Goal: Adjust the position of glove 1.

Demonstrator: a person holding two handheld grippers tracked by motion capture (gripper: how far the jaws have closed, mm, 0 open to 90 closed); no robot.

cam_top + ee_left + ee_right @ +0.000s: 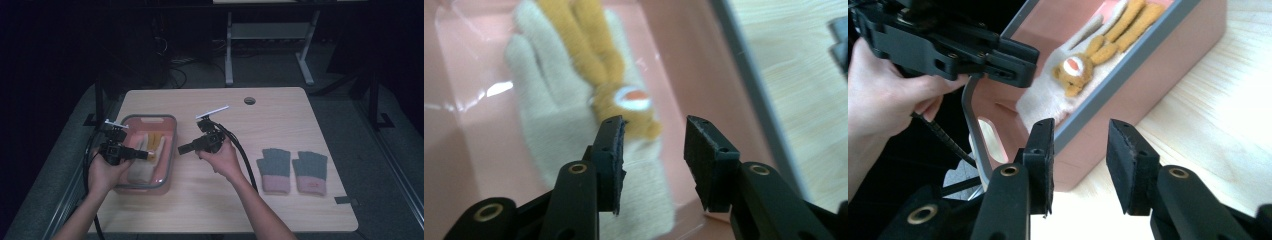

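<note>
The pink bin's [171,150] grey rim walls off the gloves [574,100] inside, apparently reachable from above.

The bin [172,150] is pink with a grey rim. In it lies a cream glove [549,125] of fuzzy knit, with mustard-yellow fingers of a second glove [584,45] across it; that one carries a white oval patch with an orange centre [634,98]. The desk [280,115] is pale wood with a fine grain and has a dark round hole near its far edge. On it to the right lie two mitts [292,170], grey-green above and dusty pink at the cuffs; the right one has a small red mark on the cuff. The left gripper [145,154] and the right gripper [181,148] are black with brass-coloured rivets, and each bears a light grey plate.
</note>
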